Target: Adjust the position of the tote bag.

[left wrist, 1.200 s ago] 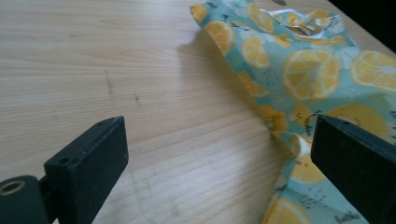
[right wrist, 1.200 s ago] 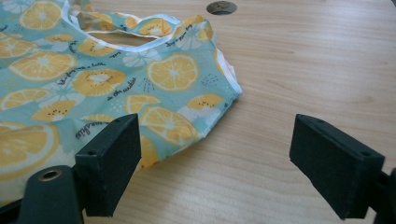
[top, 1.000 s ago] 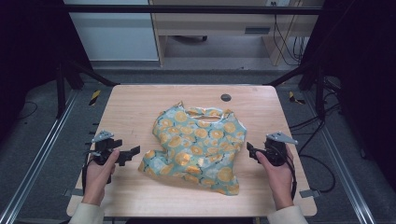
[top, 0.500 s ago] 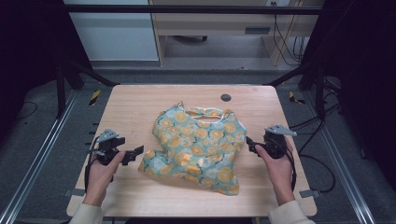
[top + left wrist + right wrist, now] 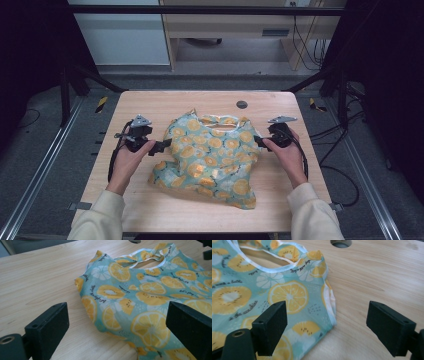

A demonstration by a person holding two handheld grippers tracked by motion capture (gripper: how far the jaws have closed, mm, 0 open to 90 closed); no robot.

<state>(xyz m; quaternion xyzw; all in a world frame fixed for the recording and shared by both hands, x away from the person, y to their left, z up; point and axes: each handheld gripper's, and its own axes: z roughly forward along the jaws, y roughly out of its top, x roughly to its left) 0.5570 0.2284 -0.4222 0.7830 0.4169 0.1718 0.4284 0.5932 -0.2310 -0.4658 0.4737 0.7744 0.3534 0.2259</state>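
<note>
A teal cloth bag (image 5: 210,152) printed with orange citrus slices lies crumpled in the middle of the wooden table (image 5: 150,210), its white-trimmed opening toward the far edge. My left gripper (image 5: 163,146) is open at the bag's upper left edge. In the left gripper view its two jaws stand wide apart low over the bag (image 5: 140,295), with nothing pinched between them. My right gripper (image 5: 258,141) is open at the bag's upper right edge. In the right gripper view the bag's corner (image 5: 287,295) lies under the left jaw, and bare wood lies under the right jaw.
A round dark hole (image 5: 242,104) sits in the table near its far edge, also seen as the hole (image 5: 340,242) in the right gripper view. Black frame posts and cables stand beyond the table's sides. A cabinet is behind.
Both hands have slid away from the person along the bag's sides, from its lower half to its upper corners. The bag has not moved.
</note>
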